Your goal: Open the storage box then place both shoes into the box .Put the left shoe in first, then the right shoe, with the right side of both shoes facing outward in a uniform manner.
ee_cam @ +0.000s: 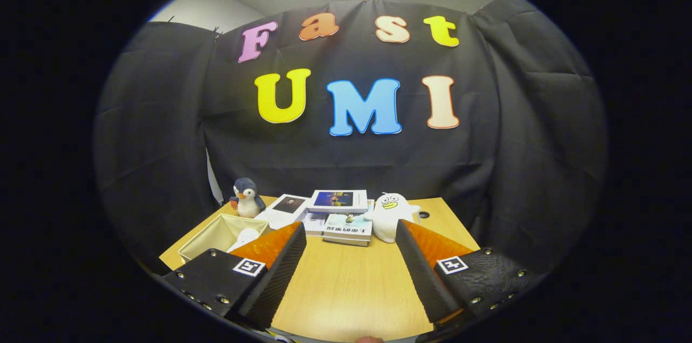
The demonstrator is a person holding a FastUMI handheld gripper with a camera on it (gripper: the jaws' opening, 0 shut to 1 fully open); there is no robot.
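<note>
The gripper [351, 256] is held wide apart and empty above the wooden table [346, 289], the open fabric storage box [216, 232] is seen beside its left finger with something white inside, and shoe placement is judged outstanding.

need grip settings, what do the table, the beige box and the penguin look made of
Table: wood or wood-look laminate, matte, fine straight grain.
Beige box: likely fabric, soft thin walls, open top.
Penguin: plush, fuzzy surface.
Gripper: open over the bare table.
</note>
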